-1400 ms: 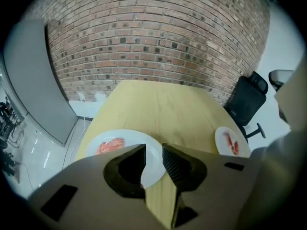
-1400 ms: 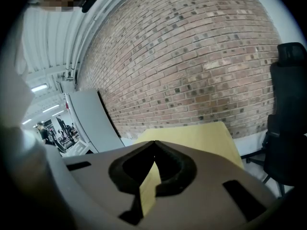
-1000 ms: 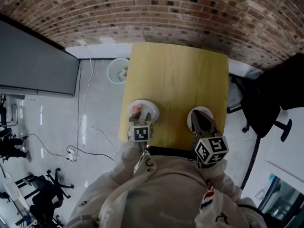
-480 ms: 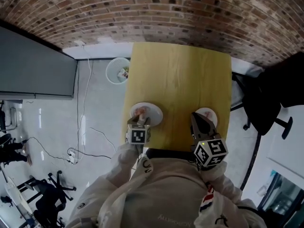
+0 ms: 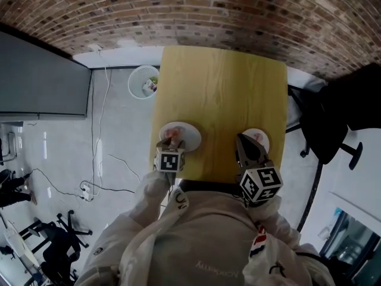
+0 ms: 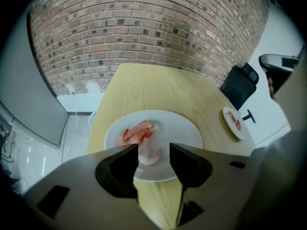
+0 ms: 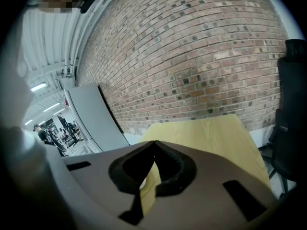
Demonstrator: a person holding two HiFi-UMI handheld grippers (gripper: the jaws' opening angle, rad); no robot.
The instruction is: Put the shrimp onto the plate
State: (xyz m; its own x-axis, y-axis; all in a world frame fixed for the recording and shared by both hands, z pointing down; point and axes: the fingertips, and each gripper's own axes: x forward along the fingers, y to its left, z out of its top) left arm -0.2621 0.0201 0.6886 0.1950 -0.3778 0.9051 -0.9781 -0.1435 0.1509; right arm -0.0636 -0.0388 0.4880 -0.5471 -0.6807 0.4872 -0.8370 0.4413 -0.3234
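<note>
On the plate (image 6: pixel 188 128) at the table's (image 6: pixel 158 83) left side, the left gripper (image 6: pixel 154 149) is pointing steeply down with its jaws standing wide apart. They have just been opening, and a pale shrimp (image 6: pixel 147 155) is sitting between them on the plate's near half. It is lying close against the left jaw, while a clear gap is showing beside the right jaw. The pads are not pinching it, so this gripper is holding nothing. A second shrimp (image 6: pixel 136 131), pinker, is lying just beyond it on the same plate. The right gripper (image 7: pixel 153 144) is hovering at the table's right side with its jaws closed tip to tip and nothing between them. It is near the other plate (image 6: pixel 229 112), which is carrying something red that is too small to name. Judging from this, the release appears to be complete and only the withdrawal is remaining. The main risk is coming from the contact with the left jaw: a damp shrimp may be clinging to that pad, so a quick lift could carry it up and drop it off the plate. A sideways exit could drag it toward the near rim or push it into the second shrimp. A jaw tip catching the rim could also be shifting the plate, which in the head view is sitting near the table's left edge. A slow, straight retreat along the gripper's own axis seems to be called for.
</note>
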